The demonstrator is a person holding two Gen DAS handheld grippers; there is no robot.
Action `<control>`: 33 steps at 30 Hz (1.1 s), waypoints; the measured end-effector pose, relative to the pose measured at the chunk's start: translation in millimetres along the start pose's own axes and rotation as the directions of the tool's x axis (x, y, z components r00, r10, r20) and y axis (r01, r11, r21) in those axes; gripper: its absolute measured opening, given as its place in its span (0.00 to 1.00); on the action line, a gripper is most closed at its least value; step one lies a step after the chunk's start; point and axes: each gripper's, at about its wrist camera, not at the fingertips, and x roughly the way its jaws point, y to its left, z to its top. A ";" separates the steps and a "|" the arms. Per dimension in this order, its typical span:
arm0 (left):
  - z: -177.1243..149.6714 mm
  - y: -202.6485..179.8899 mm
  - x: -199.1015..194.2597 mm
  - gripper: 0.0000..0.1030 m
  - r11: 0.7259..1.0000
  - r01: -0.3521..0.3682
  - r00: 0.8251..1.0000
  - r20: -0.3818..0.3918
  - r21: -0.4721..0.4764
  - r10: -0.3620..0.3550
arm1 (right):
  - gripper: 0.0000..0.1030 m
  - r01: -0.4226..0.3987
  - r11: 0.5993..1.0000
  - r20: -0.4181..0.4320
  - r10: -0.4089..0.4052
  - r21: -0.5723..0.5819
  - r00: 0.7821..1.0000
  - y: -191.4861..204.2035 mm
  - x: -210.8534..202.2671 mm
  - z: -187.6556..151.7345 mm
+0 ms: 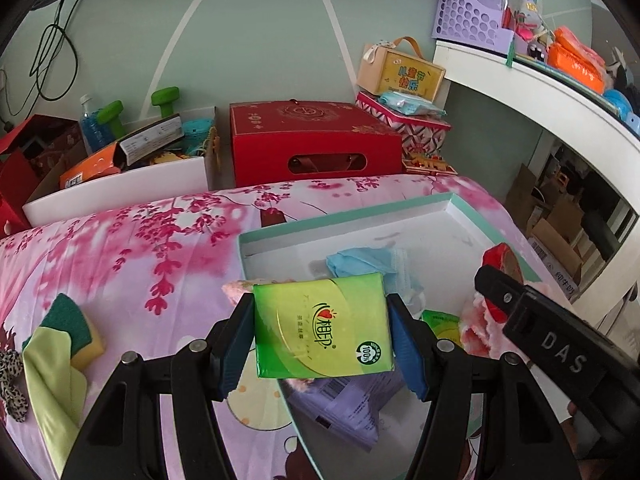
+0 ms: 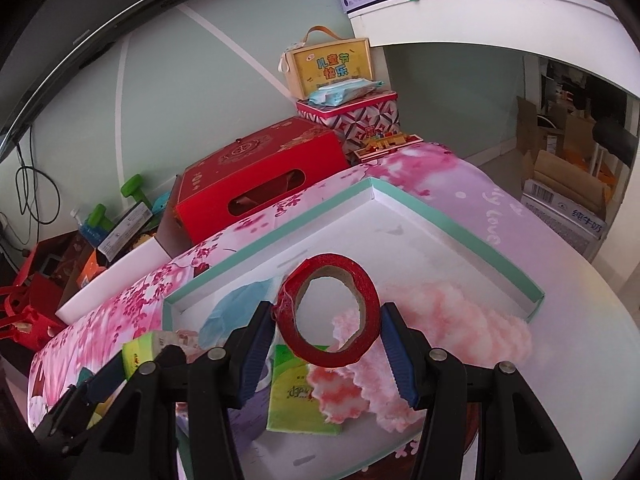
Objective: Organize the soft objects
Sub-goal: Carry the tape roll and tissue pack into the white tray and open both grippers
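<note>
My left gripper is shut on a green tissue pack and holds it above the near left corner of a shallow white tray with a teal rim. My right gripper is shut on a red glitter tape roll above the same tray. In the tray lie a blue face mask, a second green tissue pack, a pink fluffy cloth and a purple packet. The right gripper also shows at the right of the left wrist view.
A green-and-yellow sponge, a yellow-green cloth and a leopard-print scrunchie lie on the floral bedspread at left. A red box, a white bin and patterned tins stand behind the bed. A white desk is at right.
</note>
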 end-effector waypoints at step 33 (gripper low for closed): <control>1.3 68.3 -36.0 0.89 0.961 -0.185 0.982 -0.073 -0.203 0.174 | 1.00 0.075 0.996 0.023 -0.074 -0.051 0.997 7.3 -27.5 3.3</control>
